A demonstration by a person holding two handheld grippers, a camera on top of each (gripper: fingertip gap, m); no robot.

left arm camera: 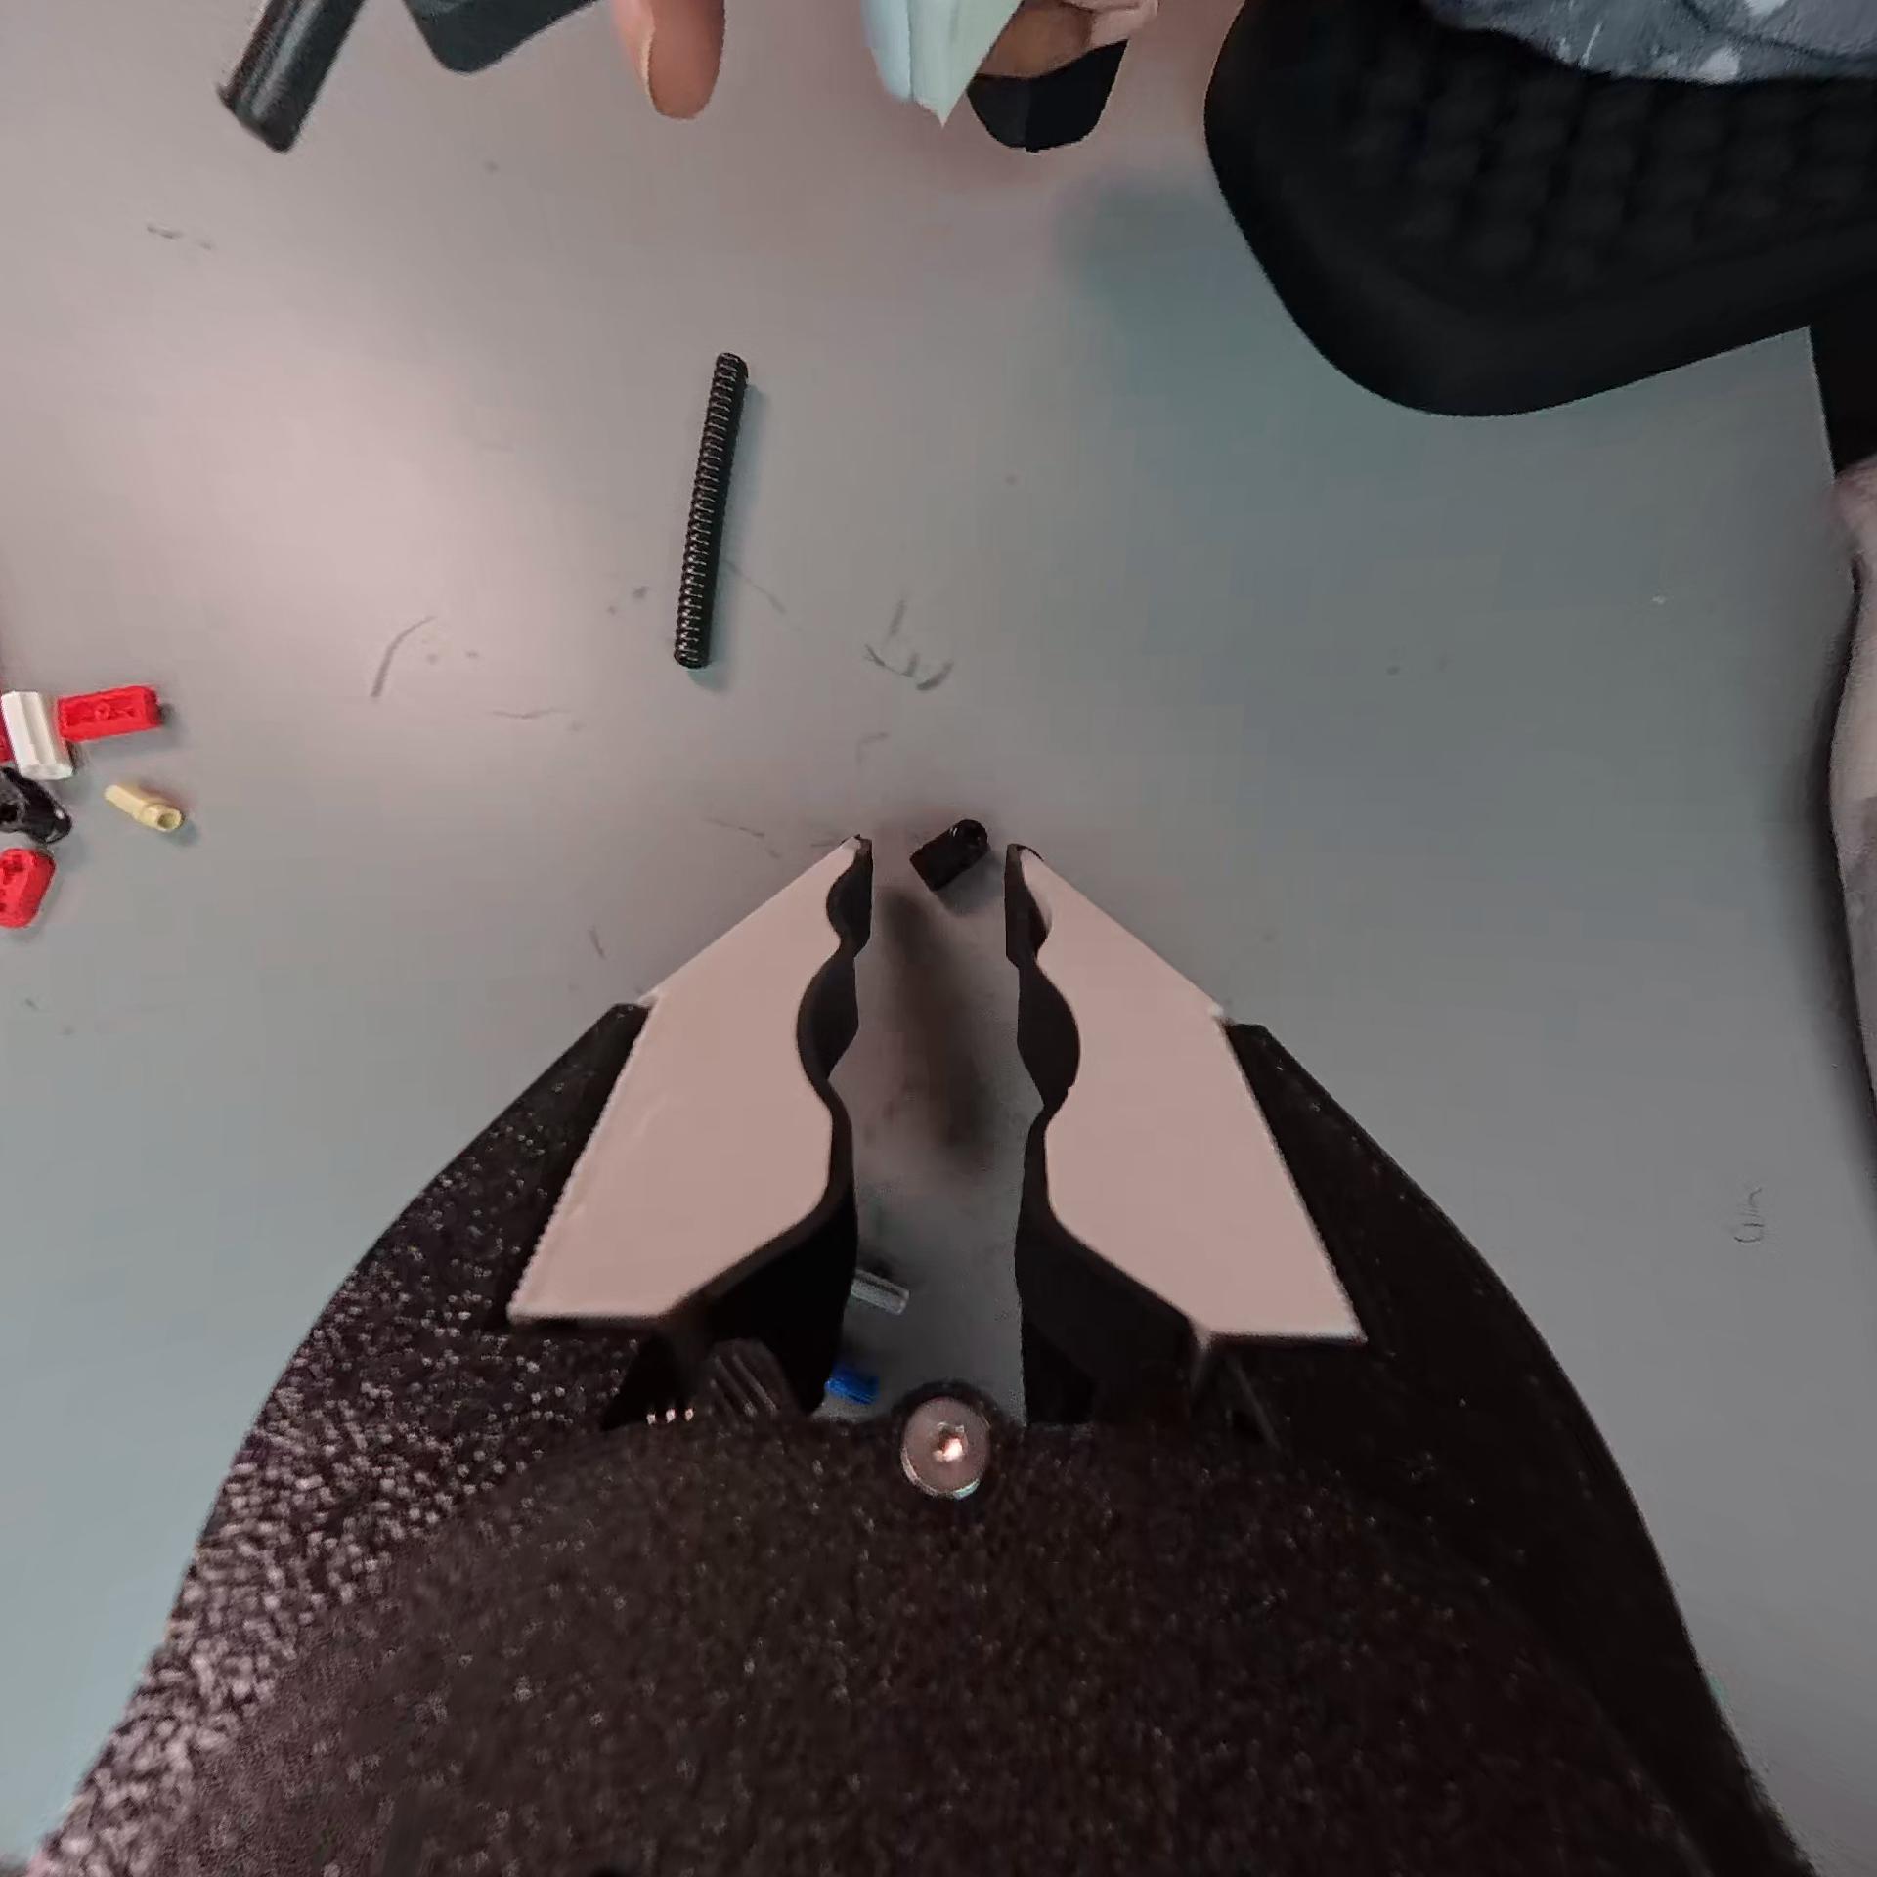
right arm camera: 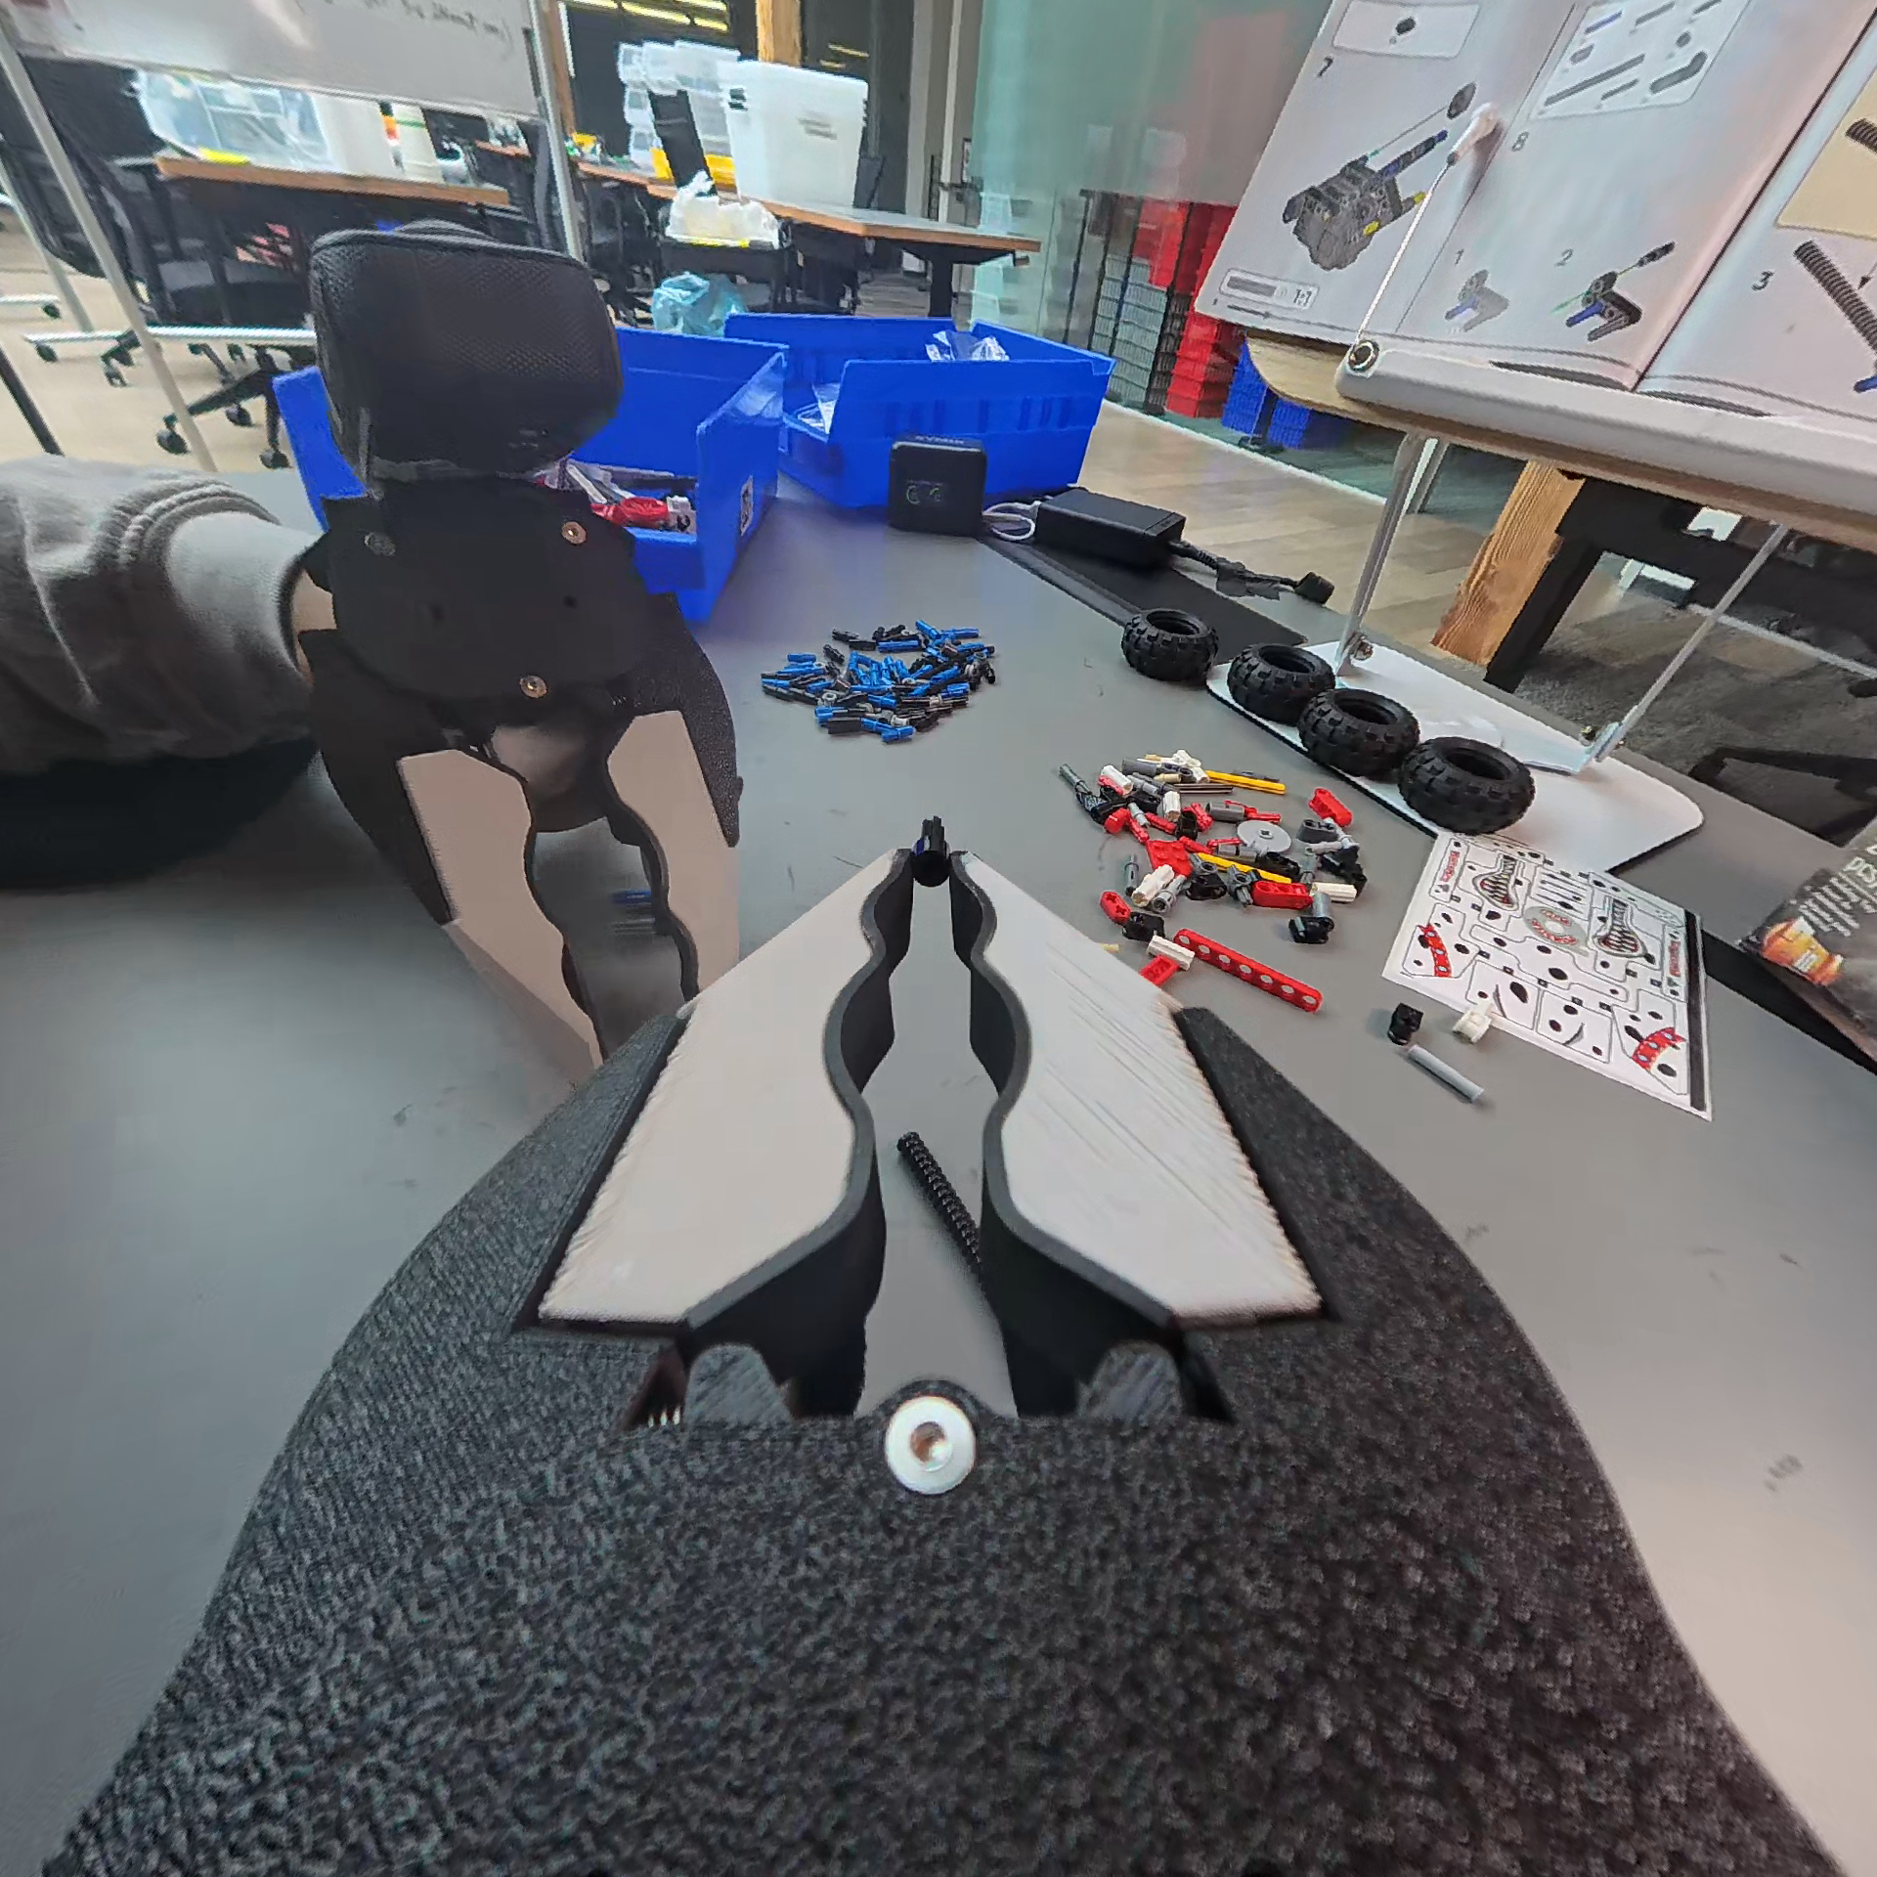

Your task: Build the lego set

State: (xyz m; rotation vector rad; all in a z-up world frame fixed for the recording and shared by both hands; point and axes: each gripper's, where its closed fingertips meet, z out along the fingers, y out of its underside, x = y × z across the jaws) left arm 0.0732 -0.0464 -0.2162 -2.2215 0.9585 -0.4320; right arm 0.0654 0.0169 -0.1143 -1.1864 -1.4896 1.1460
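Note:
In the left wrist view my left gripper [left arm camera: 936, 855] is open, pointing down at the grey table [left arm camera: 1320, 711]. A small black connector [left arm camera: 952, 849] lies on the table between its fingertips, untouched. A black ribbed hose [left arm camera: 711, 508] lies farther ahead. In the right wrist view my right gripper [right arm camera: 930, 871] is shut on a small black pin with a blue end [right arm camera: 930, 851], held above the table. The left gripper [right arm camera: 599, 914] shows there at the left, open. The ribbed hose [right arm camera: 940, 1199] lies under the right gripper's fingers.
A pile of red, grey and black parts [right arm camera: 1219, 853], a pile of blue and black pins [right arm camera: 884, 675], tyres [right arm camera: 1356, 731], a sticker sheet [right arm camera: 1554, 965], blue bins [right arm camera: 914, 406] and an instruction booklet on a stand [right arm camera: 1584, 183] sit ahead and right. Red parts [left arm camera: 102, 711] lie left. The tips of one gripper are about 12 centimetres away from the tips of the other.

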